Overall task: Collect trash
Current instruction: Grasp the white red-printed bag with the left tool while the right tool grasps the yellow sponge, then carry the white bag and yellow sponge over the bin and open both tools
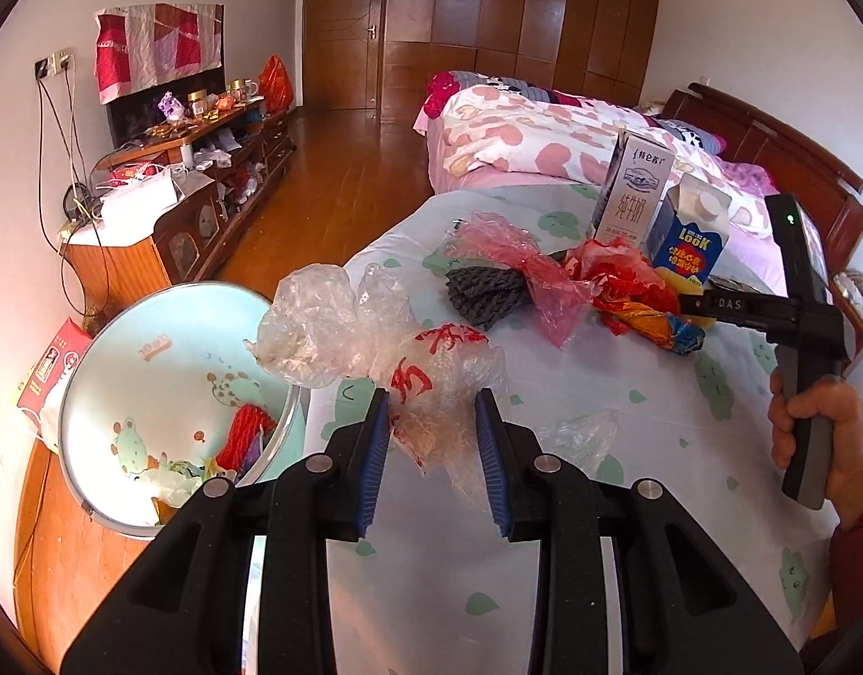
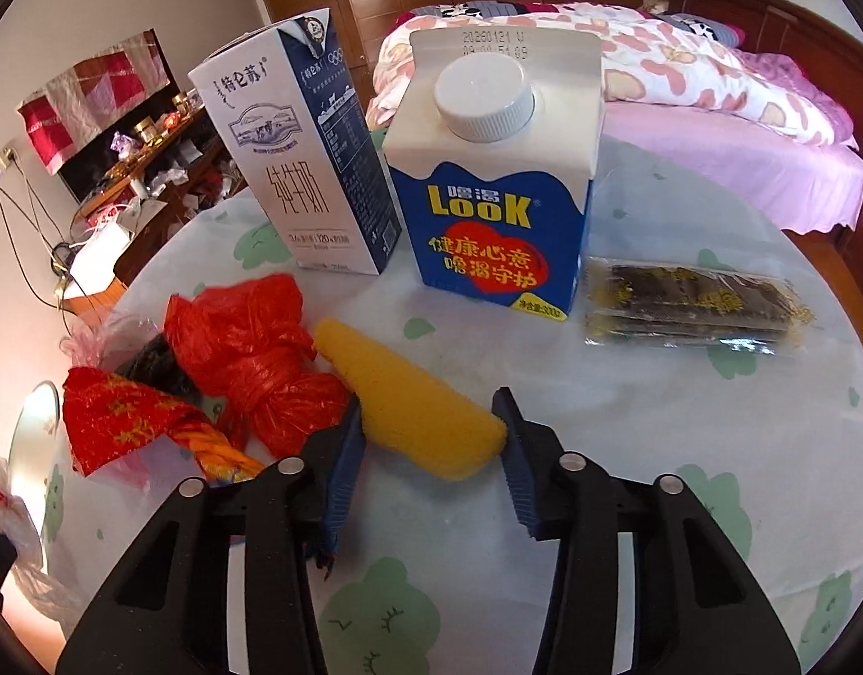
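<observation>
crinkled clear plastic bag (image 1: 431, 394) (red print on it) is pinched in the left gripper (image 1: 434, 450) beside the basin (image 1: 122, 349); the right gripper (image 2: 428, 444) clamps a yellow sponge (image 2: 409, 405) on the tabletop (image 2: 656, 450), near two cartons (image 2: 488, 180).

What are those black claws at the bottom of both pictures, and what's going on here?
No robot: a person holds a hand-held gripper in each hand, each with a camera looking along its fingers, one picture per gripper. The left gripper is clamped on a clear plastic bag near a basin already holding scraps. The right gripper has its fingers on either side of a yellow sponge; whether they press it is unclear. On the table stand two cartons: a milk carton and a blue carton, beside red bags and a dark packet.
</observation>
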Available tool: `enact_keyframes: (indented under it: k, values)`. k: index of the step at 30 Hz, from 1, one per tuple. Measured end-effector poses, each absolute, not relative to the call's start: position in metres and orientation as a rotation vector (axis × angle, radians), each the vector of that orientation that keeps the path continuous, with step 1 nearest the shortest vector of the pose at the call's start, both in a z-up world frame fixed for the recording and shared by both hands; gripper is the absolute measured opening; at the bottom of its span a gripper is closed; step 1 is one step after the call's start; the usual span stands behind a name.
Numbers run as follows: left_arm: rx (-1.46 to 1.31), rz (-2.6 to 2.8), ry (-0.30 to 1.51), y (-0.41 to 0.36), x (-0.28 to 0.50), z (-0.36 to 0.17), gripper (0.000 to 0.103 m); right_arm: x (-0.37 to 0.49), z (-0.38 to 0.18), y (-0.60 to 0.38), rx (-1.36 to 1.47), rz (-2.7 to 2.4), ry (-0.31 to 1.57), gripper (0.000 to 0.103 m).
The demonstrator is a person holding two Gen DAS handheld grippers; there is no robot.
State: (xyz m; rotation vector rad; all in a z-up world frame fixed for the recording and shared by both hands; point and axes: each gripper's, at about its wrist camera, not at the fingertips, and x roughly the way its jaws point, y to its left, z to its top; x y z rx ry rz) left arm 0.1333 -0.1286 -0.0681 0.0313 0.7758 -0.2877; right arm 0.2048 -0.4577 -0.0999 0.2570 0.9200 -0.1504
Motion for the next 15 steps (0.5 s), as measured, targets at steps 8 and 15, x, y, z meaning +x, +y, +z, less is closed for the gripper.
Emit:
enact_keyframes:
  k: [8, 15]
  values:
    - [0.009, -0.271, 0.749, -0.119, 0.13, -0.062, 0.031, 0.13, -0.074, -0.467, 0.339, -0.294, 0.808, 0.039]
    - [0.042, -0.231, 0.728, -0.116, 0.122, -0.061, 0.031, 0.075, -0.062, -0.441, 0.348, -0.297, 0.757, 0.04]
